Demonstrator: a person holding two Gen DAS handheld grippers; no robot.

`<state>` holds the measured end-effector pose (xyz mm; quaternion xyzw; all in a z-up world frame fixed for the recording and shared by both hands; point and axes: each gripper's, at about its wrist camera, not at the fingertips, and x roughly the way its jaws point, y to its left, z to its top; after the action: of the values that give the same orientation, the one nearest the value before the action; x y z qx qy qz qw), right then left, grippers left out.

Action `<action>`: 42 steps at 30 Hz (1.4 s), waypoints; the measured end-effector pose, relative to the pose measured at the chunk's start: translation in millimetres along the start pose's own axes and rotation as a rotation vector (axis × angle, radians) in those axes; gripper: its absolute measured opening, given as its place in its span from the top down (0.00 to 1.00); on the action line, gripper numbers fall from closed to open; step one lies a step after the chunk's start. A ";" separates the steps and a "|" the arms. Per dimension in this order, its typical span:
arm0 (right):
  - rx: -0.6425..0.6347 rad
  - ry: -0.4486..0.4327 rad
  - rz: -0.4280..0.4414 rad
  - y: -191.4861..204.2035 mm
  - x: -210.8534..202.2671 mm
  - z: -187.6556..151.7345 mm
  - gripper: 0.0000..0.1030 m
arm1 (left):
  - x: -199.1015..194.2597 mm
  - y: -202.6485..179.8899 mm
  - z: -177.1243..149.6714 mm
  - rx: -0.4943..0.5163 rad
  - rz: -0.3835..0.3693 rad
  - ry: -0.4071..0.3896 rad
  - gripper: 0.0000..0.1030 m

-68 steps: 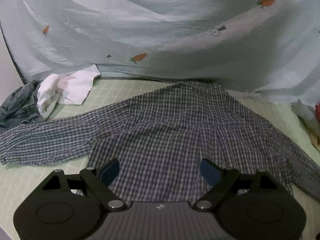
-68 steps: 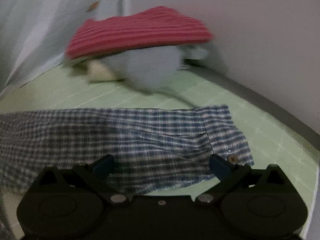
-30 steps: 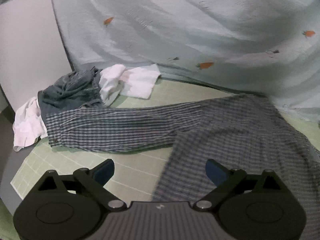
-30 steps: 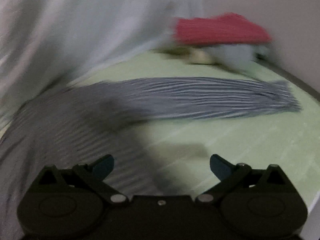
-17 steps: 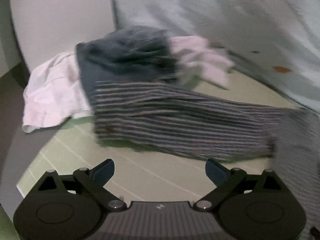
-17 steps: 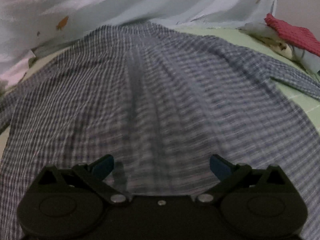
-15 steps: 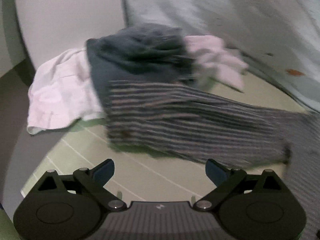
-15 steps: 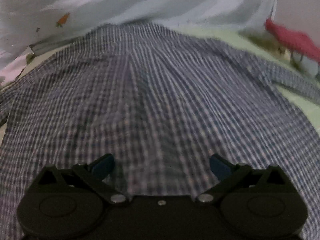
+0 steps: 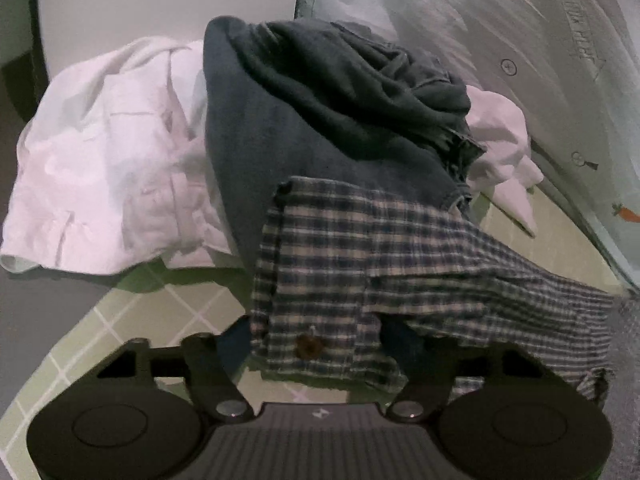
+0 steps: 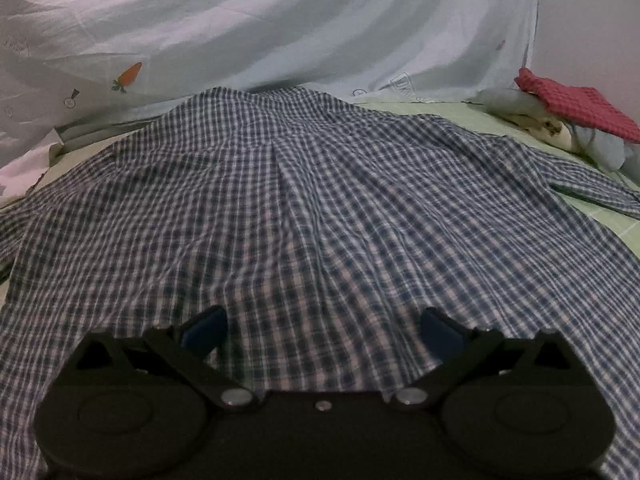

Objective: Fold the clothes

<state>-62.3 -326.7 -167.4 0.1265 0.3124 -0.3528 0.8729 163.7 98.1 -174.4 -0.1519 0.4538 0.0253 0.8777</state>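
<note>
**Left gripper closing on a shirt cuff**

The left gripper (image 9: pixel 316 344) closes its jaws around the checked shirt's cuff (image 9: pixel 316 320), lying against a dark garment (image 9: pixel 320 128). It may snag that too. The right gripper (image 10: pixel 322 332) hovers open over the shirt's body (image 10: pixel 304 200).

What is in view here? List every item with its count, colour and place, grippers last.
plaid shirt: 1, blue and white check, spread flat on the mat; its cuff lies between the left gripper's closing jaws.
dark garment: 1, slate blue, crumpled behind the cuff.
white garments: at least 2, white, either side of the dark garment.
sheet: 1, pale blue with carrot print, behind the shirt.
mat: 1, light green with a grid, under everything.
clothes stack: 1, red piece on top of pale ones, far right corner.
left gripper: 1, black, at the cuff.
right gripper: 1, black, open over the shirt's hem.
</note>
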 end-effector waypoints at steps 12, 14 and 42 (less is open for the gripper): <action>0.003 -0.002 0.008 -0.7 -0.7 -2.3 0.00 | -44.7 -13.7 -21.1 0.012 -0.056 -0.019 0.79; 0.003 -0.003 0.010 -1.1 -0.9 -2.2 0.00 | -58.7 -12.6 -24.9 -0.017 -0.080 -0.018 0.79; -0.002 -0.003 0.017 -3.9 -0.3 -1.4 0.00 | -62.0 19.8 -56.2 -0.153 0.044 0.096 0.23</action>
<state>-65.7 -328.7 -168.4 0.1278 0.3103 -0.3450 0.8765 79.4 106.4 -159.8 -0.2095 0.4953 0.0720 0.8400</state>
